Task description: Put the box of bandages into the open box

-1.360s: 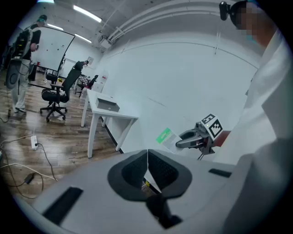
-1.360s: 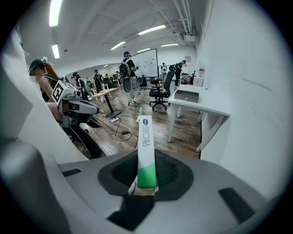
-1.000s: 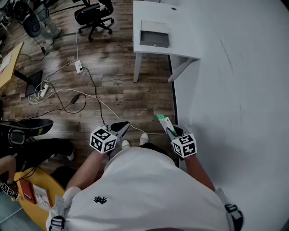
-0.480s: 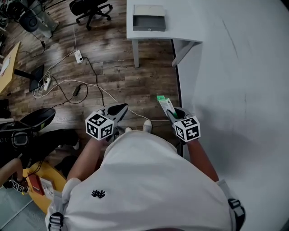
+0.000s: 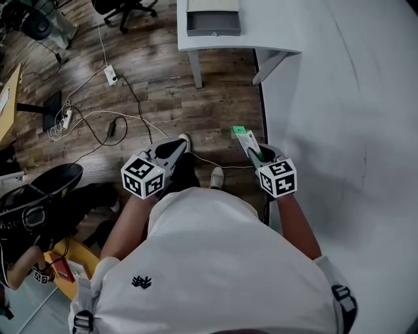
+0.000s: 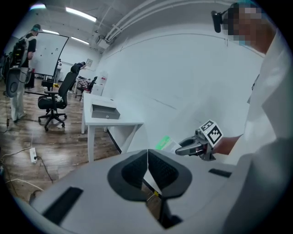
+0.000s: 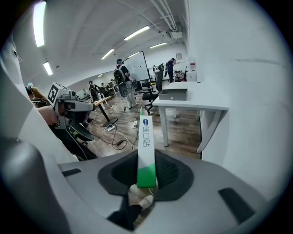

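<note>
The box of bandages (image 5: 244, 140) is a slim white carton with a green end. My right gripper (image 5: 258, 156) is shut on it and holds it out over the wooden floor; it stands edge-on between the pads (image 7: 145, 146). The open box (image 5: 213, 18), grey and shallow, sits on a white table (image 5: 274, 36) ahead, also visible as the grey box (image 7: 173, 94) in the right gripper view. My left gripper (image 5: 174, 147) is shut with nothing in it, its pads touching (image 6: 147, 157). The bandage box (image 6: 165, 143) shows to its right.
Cables and a power strip (image 5: 110, 75) trail across the wooden floor (image 5: 215, 98). A white wall (image 5: 353, 130) runs along the right. Office chairs (image 5: 124, 8) stand at the far left, and a yellow table edge (image 5: 8, 98) is at the left.
The white table and grey box have slid toward the top of the head view as the person steps closer. Both grippers keep their pose, the right still gripping the bandage box.
</note>
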Tool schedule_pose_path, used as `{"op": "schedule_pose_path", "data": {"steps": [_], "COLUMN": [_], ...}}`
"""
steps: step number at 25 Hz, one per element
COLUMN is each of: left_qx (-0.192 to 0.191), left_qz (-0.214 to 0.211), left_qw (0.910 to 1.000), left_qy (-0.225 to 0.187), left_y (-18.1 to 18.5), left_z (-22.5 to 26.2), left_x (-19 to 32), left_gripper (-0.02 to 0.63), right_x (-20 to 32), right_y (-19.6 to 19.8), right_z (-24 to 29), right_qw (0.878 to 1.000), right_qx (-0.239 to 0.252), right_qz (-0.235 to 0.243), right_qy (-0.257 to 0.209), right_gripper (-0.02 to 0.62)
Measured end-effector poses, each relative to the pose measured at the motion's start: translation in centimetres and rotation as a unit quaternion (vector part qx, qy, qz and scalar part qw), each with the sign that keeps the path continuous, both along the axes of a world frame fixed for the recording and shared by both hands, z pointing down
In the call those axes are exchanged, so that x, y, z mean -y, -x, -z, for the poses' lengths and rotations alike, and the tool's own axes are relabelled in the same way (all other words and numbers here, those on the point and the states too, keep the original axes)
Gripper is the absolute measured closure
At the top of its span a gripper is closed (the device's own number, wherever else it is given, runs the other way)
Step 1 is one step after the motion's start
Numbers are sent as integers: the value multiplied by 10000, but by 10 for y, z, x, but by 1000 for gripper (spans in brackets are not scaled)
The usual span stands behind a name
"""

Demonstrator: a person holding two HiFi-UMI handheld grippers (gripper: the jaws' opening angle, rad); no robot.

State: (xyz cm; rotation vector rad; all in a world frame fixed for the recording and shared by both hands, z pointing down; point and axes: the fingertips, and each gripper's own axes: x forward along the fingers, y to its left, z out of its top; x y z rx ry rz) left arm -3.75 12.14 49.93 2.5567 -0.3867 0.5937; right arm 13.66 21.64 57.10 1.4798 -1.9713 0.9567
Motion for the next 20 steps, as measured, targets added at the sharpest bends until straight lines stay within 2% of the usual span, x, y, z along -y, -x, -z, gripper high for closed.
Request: {"op": "schedule_pose_path", "data": {"steps": [5,13,20], "left_qx": [-38,-382,-454], "left_qz": [-151,-592,-526], "left_qw": [9999,9975,9976], "left_qy": [-74,-29,-22], "left_y": [-7,1,18], "left_z": [-6,0,-3], "left_x": [66,139,180], "left_gripper": [597,597,597], "right_x": [59,146,214], "right_y": [-12,-15,-34], "right_z": [6,34,44], "right_qw": [9996,9967,9945], "right_qx": [-172,-657,-959], "right_qz": [-197,-450,-416], "right_qy": [102,144,79], "right_gripper": [509,509,509]}}
